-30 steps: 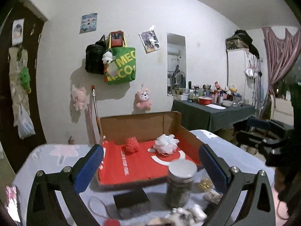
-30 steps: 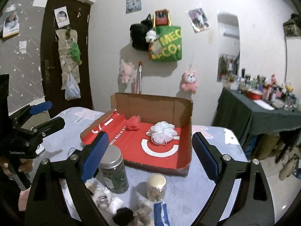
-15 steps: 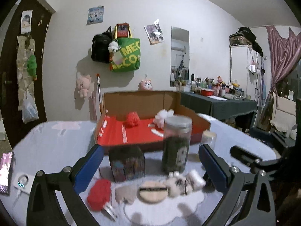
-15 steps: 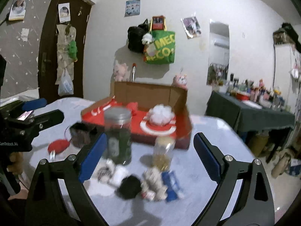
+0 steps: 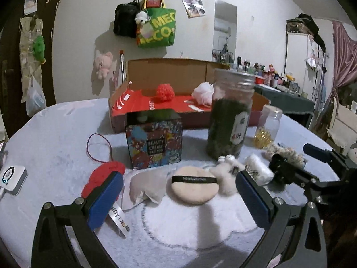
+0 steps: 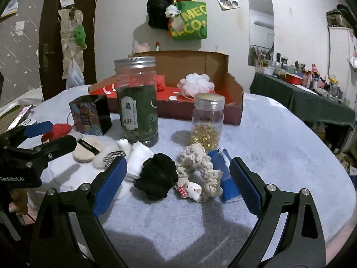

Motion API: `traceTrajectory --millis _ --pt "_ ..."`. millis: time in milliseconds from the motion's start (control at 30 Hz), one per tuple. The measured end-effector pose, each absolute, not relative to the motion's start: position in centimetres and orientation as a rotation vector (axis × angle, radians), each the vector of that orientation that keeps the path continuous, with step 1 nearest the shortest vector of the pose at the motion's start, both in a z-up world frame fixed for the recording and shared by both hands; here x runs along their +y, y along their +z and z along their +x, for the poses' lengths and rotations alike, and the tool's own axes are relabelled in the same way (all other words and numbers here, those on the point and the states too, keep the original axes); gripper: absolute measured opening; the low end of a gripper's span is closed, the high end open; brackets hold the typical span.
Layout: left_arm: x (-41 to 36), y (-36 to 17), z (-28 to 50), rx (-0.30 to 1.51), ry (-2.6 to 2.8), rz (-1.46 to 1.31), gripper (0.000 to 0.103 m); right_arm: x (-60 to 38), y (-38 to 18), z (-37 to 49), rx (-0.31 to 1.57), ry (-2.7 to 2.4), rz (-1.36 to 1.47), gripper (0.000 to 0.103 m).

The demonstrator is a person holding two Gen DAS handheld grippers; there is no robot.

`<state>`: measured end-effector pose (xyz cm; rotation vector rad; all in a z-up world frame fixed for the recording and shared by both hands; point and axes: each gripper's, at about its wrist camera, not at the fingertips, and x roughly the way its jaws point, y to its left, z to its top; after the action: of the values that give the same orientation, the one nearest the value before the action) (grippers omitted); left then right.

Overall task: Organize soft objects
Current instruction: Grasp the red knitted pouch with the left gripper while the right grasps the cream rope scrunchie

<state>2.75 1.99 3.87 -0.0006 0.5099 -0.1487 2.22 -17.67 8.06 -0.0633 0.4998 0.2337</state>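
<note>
L gripper (image 5: 178,192) spread wide, nothing between the blue pads, low over the table (image 5: 55,138); in its view the beige powder puff (image 5: 193,187) sits dead center just ahead of the tips, black strap across it. Red knit piece (image 5: 104,174) at 9 o'clock of the puff, touching the L finger pad (image 5: 104,201), w/ a thin red cord loop (image 5: 98,147) running up to 11. Pale flat cloth bit (image 5: 145,187) between red piece and puff. Small white plush (image 5: 225,172) at 3 o'clock of the puff, touching it; white rolled cloth (image 5: 258,172) just beyond. Patterned box (image 5: 154,140) at 12 o'clock, upright; tall jar w/ green stuff (image 5: 229,116) at 1 o'clock, small jar w/ gold bits (image 5: 267,127) further R. Behind them open cardboard box, red floor (image 5: 138,102), holding a red puffy ball (image 5: 165,92) and a white mesh pouf (image 5: 204,93), apart from each other. R gripper (image 6: 177,178) also spread, empty; in its view the black scrunchie (image 6: 156,176) and cream knit scrunchie (image 6: 198,163) w/ a little bunny charm (image 6: 193,189) lie between the pads, touching each other, scrunchies not gripped. Blue packet (image 6: 223,174) at 3 o'clock, partly under the cream one. L gripper seen at 9 o'clock in R view, near the puff. White device (image 5: 11,178) at far 9 o'clock on table edge in L view.
</note>
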Motion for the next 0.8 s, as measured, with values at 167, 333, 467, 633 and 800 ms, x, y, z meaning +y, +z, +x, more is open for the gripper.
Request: traceTrajectory --millis 167,333,467,633,800 --pt "3.1 4.2 3.0 0.514 -0.130 0.020 0.103 -18.1 8.1 2.6 0.509 0.233 -0.053 0.094" --pt "5.0 4.7 3.3 0.520 -0.104 0.038 0.103 -18.9 8.0 3.4 0.531 0.243 -0.036 0.094" --pt "6.9 5.0 3.5 0.533 -0.077 0.054 0.102 -19.7 8.1 3.8 0.544 0.266 -0.004 0.094" --pt "9.3 4.9 4.2 0.572 -0.048 0.043 0.095 -20.8 8.5 4.1 0.541 0.271 0.006 0.094" --pt "10.6 4.2 5.1 0.620 -0.056 0.011 0.086 -21.7 8.5 4.6 0.554 0.274 0.022 0.089"
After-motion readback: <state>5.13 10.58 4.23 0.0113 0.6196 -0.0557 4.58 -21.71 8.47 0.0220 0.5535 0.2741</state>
